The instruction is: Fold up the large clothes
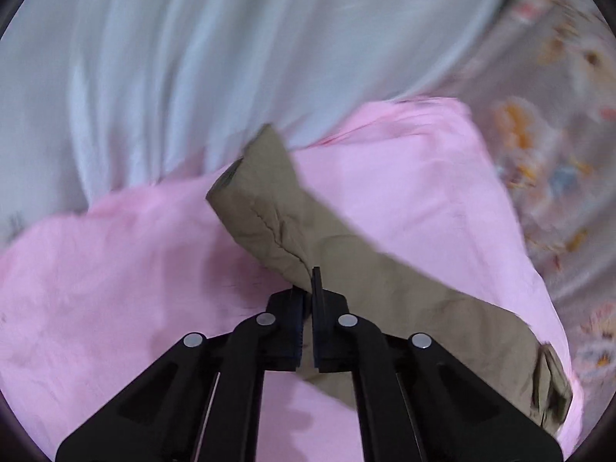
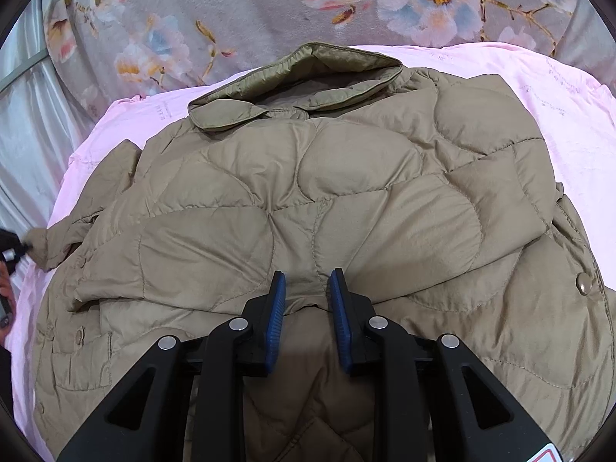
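A khaki quilted jacket [image 2: 346,200] lies spread on a pink sheet [image 2: 558,92], collar [image 2: 300,77] at the far side. My right gripper [image 2: 307,285] hovers over the jacket's middle, jaws apart with a little fabric bulging between the blue pads [image 2: 278,323]. My left gripper [image 1: 308,281] is shut on the jacket's sleeve [image 1: 277,208] and holds it lifted over the pink sheet [image 1: 115,269]. The left gripper also shows at the left edge of the right wrist view [image 2: 15,248], pinching the sleeve end [image 2: 38,240].
A grey floral blanket [image 2: 250,7] lies beyond the pink sheet, also in the left wrist view [image 1: 558,115]. A pale curtain [image 1: 192,57] hangs at the far side. A snap button [image 2: 584,283] sits on the jacket's right.
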Demonstrator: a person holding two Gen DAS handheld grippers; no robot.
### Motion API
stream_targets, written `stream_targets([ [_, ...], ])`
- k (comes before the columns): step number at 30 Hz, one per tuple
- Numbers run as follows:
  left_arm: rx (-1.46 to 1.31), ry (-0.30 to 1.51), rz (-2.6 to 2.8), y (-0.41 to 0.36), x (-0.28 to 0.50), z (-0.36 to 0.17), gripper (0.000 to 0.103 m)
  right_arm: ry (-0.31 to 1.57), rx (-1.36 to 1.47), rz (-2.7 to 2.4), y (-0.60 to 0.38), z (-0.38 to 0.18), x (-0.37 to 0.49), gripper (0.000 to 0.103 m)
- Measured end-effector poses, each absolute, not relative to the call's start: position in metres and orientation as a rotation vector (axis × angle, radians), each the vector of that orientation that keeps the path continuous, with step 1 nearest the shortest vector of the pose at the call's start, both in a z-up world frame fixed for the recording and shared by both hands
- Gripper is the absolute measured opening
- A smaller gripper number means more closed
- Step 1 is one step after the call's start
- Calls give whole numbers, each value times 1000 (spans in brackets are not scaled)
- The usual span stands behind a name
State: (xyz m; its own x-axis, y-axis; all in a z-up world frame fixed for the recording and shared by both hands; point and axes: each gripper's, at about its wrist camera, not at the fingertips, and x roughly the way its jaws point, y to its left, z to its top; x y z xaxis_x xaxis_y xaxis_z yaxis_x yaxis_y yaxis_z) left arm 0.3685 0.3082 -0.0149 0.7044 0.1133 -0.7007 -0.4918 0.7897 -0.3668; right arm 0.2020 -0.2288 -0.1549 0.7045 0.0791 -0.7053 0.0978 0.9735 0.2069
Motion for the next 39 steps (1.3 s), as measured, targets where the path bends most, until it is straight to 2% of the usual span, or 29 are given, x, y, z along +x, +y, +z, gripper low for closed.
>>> stream_targets([
  [5, -379, 591, 126, 198, 358, 75, 1, 779, 250, -1, -229, -153, 201, 26],
  [7, -335, 560, 10, 148, 346, 102, 1, 765, 256, 0, -228, -150, 198, 34],
  [9, -288, 536, -103, 97, 329, 122, 1, 731, 267, -8, -230, -143, 188, 56],
  [11, -226, 512, -211, 45, 307, 137, 1, 680, 288, -29, -235, -132, 171, 65],
  [12, -194, 505, -259, 22, 293, 142, 2, 656, 304, -33, -240, -126, 160, 66],
  [18, -138, 586, -485, -88, 253, 120, 6, 633, 341, -84, -271, -113, 119, 67],
  [20, -156, 672, -546, -112, 253, 97, 15, 634, 351, -99, -279, -114, 109, 67],
  [21, -171, 717, -564, -119, 255, 85, 23, 637, 352, -111, -283, -114, 103, 68],
  [24, -221, 791, -556, -128, 258, 52, 53, 639, 339, -132, -291, -116, 91, 69],
  [28, -321, 818, -527, -100, 259, 30, 75, 640, 336, -142, -298, -117, 86, 70],
  [33, -461, 822, -390, -30, 279, 20, 78, 635, 387, -116, -310, -105, 104, 71],
  [39, -667, 892, -205, 58, 320, -23, 78, 678, 473, -77, -319, -104, 149, 71],
])
